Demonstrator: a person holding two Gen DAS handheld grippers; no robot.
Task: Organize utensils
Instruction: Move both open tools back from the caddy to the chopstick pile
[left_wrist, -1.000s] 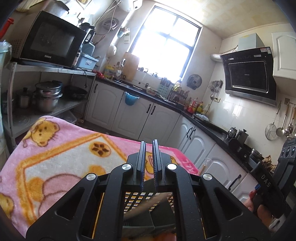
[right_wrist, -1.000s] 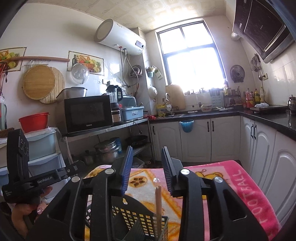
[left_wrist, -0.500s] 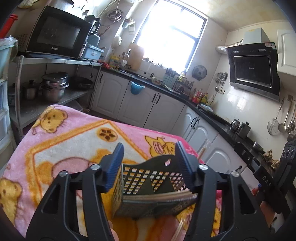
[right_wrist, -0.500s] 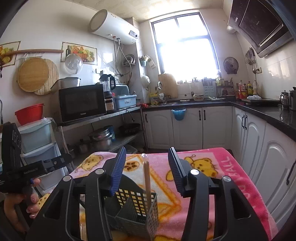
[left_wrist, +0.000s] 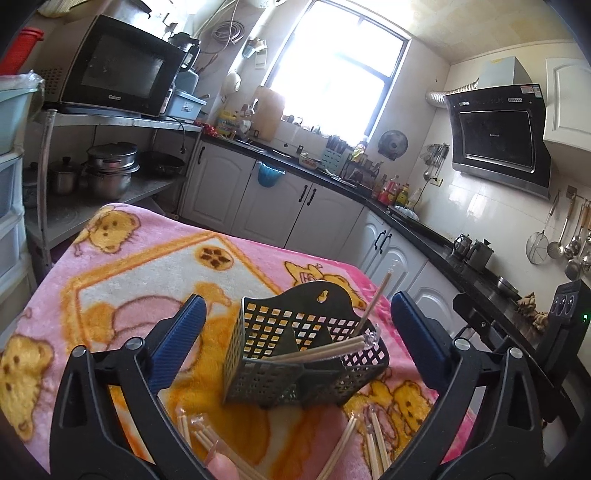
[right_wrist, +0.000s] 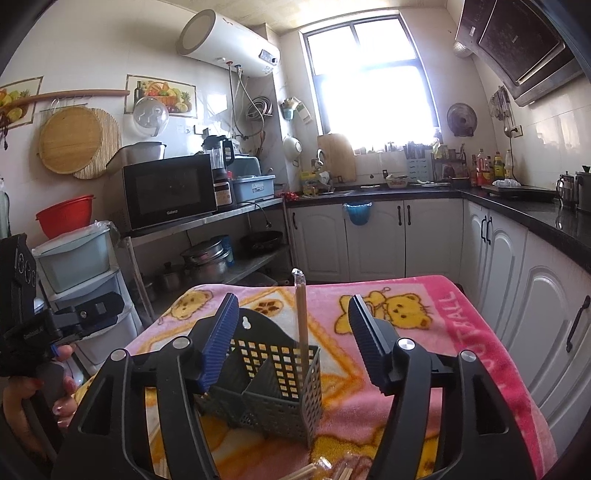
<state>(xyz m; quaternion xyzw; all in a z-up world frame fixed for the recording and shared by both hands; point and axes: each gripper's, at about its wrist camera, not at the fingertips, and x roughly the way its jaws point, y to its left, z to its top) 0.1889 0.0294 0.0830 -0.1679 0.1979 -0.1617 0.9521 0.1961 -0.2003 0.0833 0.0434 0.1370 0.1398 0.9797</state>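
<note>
Two grippers face a dark perforated utensil caddy (left_wrist: 303, 362) standing on a pink cartoon-bear blanket (left_wrist: 122, 280). Left gripper (left_wrist: 295, 325): jaws opening, blue pads wide apart, touching nothing; the caddy sits between them, clear of both pads. Right gripper (right_wrist: 290, 332): jaws opening, fingers apart, caddy (right_wrist: 266, 380) between and below them, no pad pressing on it. One wrapped pair of chopsticks (right_wrist: 301, 317) stands upright in the caddy's compartment at 3 o'clock in the right wrist view; in the left wrist view further chopsticks (left_wrist: 321, 350) lie across the caddy. Loose chopsticks (left_wrist: 373, 443) rest on the blanket at 6 o'clock of the caddy.
</note>
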